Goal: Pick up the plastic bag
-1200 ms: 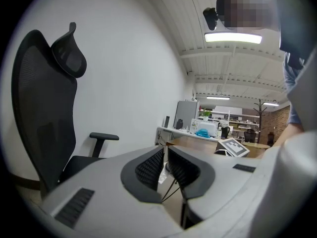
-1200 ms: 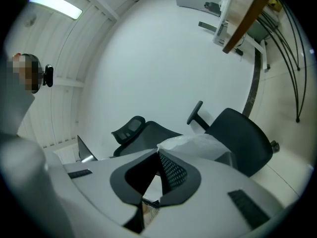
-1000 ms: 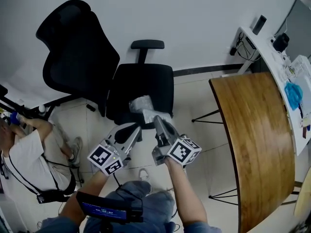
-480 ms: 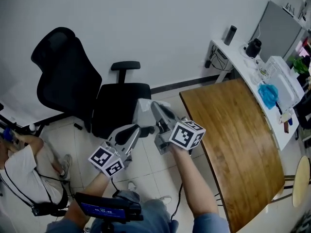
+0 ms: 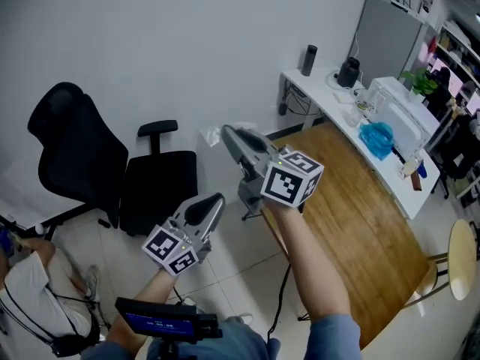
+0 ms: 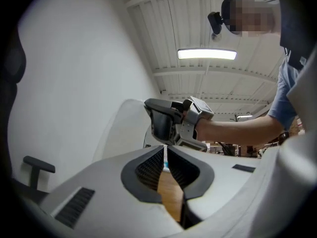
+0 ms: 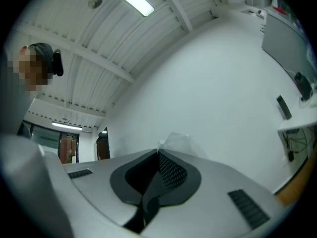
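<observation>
Before a white wall (image 5: 150, 43), jaws of the right gripper (image 5: 227, 133) clamp an edge of the plastic bag (image 7: 179, 142); those of the left gripper (image 5: 216, 199) sit together, empty. So thin a pinch may let the film slip free.

Nothing in any of the views is showing clearly enough to be read as a word, brand or number. At the bottom of the head view, a blue screen (image 5: 157, 323) on a black device (image 5: 169, 327) is displaying a line of pale characters, but they are coming out too small to make out. The marker cubes (image 5: 171, 250), low centre-left on the left gripper (image 5: 216, 199) and mid-frame on the right gripper (image 5: 224, 130), are showing only black-and-white square patterns, no letters or digits.
</observation>
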The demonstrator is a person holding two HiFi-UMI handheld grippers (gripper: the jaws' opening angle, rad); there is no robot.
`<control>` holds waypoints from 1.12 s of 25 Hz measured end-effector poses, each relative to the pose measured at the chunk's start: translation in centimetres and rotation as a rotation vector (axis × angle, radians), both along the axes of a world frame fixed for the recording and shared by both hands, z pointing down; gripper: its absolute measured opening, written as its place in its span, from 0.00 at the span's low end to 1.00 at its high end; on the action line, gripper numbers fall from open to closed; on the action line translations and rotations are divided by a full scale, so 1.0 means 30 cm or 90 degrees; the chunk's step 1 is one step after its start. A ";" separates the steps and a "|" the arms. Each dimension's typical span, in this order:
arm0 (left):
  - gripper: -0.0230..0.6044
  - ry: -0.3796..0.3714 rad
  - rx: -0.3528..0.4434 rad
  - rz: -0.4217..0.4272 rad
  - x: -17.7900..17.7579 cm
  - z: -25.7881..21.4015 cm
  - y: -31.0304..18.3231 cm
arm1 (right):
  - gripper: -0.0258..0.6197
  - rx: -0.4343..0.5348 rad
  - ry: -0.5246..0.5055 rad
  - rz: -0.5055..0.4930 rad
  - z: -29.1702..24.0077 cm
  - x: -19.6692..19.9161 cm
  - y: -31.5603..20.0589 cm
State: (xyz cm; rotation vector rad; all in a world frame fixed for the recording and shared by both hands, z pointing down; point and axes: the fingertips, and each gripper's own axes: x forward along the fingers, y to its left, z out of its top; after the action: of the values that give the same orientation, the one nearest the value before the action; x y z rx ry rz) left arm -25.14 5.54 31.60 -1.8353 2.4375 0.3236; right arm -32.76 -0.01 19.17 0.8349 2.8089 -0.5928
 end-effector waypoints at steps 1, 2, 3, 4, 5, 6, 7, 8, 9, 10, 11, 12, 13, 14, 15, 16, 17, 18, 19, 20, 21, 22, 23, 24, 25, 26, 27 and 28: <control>0.08 -0.002 0.003 0.009 0.020 -0.007 -0.039 | 0.05 0.014 -0.024 0.001 -0.052 0.031 -0.033; 0.08 -0.005 0.005 0.018 0.042 -0.012 -0.078 | 0.05 0.032 -0.051 0.003 -0.103 0.069 -0.066; 0.08 -0.006 0.005 0.028 0.065 -0.014 -0.117 | 0.05 0.052 -0.079 0.008 -0.149 0.115 -0.098; 0.08 -0.006 0.006 0.037 0.089 -0.014 -0.156 | 0.05 0.074 -0.106 0.013 -0.190 0.166 -0.129; 0.08 -0.005 0.006 0.047 0.115 -0.012 -0.195 | 0.05 0.094 -0.131 0.019 -0.223 0.221 -0.160; 0.08 -0.003 0.006 0.056 0.142 -0.009 -0.234 | 0.05 0.111 -0.151 0.024 -0.245 0.278 -0.191; 0.08 -0.001 0.004 0.067 0.173 -0.004 -0.273 | 0.05 0.125 -0.166 0.031 -0.257 0.337 -0.224; 0.08 0.002 0.002 0.079 0.206 0.004 -0.314 | 0.05 0.137 -0.176 0.041 -0.257 0.397 -0.261; 0.08 0.005 -0.001 0.094 0.242 0.013 -0.356 | 0.05 0.147 -0.182 0.054 -0.247 0.460 -0.302; 0.08 0.008 -0.004 0.111 0.281 0.024 -0.397 | 0.05 0.156 -0.183 0.070 -0.229 0.526 -0.347; 0.08 0.010 -0.008 0.127 0.320 0.036 -0.436 | 0.05 0.161 -0.182 0.087 -0.205 0.594 -0.393; 0.08 0.012 -0.011 0.143 0.359 0.047 -0.472 | 0.05 0.163 -0.177 0.102 -0.176 0.662 -0.437; 0.08 0.016 -0.014 0.158 0.395 0.059 -0.504 | 0.05 0.161 -0.170 0.112 -0.143 0.729 -0.476; 0.08 0.021 -0.017 0.171 0.427 0.071 -0.533 | 0.05 0.154 -0.159 0.119 -0.105 0.792 -0.513; 0.08 0.026 -0.021 0.183 0.457 0.083 -0.561 | 0.05 0.143 -0.145 0.128 -0.066 0.851 -0.549; 0.08 0.032 -0.026 0.194 0.484 0.098 -0.589 | 0.05 0.128 -0.131 0.142 -0.025 0.906 -0.588; 0.08 0.039 -0.031 0.205 0.512 0.113 -0.618 | 0.05 0.113 -0.116 0.162 0.016 0.960 -0.629; 0.08 0.045 -0.037 0.217 0.541 0.129 -0.646 | 0.05 0.096 -0.103 0.186 0.054 1.012 -0.669; 0.08 0.050 -0.043 0.231 0.572 0.143 -0.672 | 0.05 0.079 -0.093 0.209 0.089 1.064 -0.705; 0.08 0.052 -0.049 0.245 0.605 0.156 -0.694 | 0.05 0.064 -0.086 0.231 0.119 1.112 -0.737; 0.08 0.054 -0.055 0.261 0.639 0.169 -0.715 | 0.05 0.050 -0.080 0.250 0.144 1.156 -0.763; 0.08 0.057 -0.062 0.278 0.674 0.183 -0.733 | 0.05 0.038 -0.075 0.266 0.161 1.192 -0.784; 0.08 0.060 -0.070 0.295 0.707 0.198 -0.750 | 0.05 0.029 -0.071 0.279 0.171 1.217 -0.800; 0.08 0.064 -0.077 0.309 0.734 0.213 -0.766 | 0.05 0.021 -0.069 0.287 0.169 1.232 -0.810; 0.08 0.068 -0.084 0.320 0.755 0.226 -0.779 | 0.05 0.015 -0.071 0.290 0.157 1.237 -0.813; 0.08 0.072 -0.089 0.328 0.769 0.236 -0.791 | 0.05 0.014 -0.074 0.288 0.138 1.235 -0.808; 0.08 0.075 -0.092 0.334 0.776 0.242 -0.802 | 0.05 0.017 -0.080 0.282 0.116 1.228 -0.800; 0.08 0.077 -0.092 0.339 0.778 0.246 -0.813 | 0.05 0.021 -0.086 0.275 0.094 1.220 -0.790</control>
State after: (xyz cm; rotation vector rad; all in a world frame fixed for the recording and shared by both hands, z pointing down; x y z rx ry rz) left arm -1.79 -18.85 38.96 -2.5842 2.0420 0.2982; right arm 3.83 -23.71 21.99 0.2426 2.7507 -0.4027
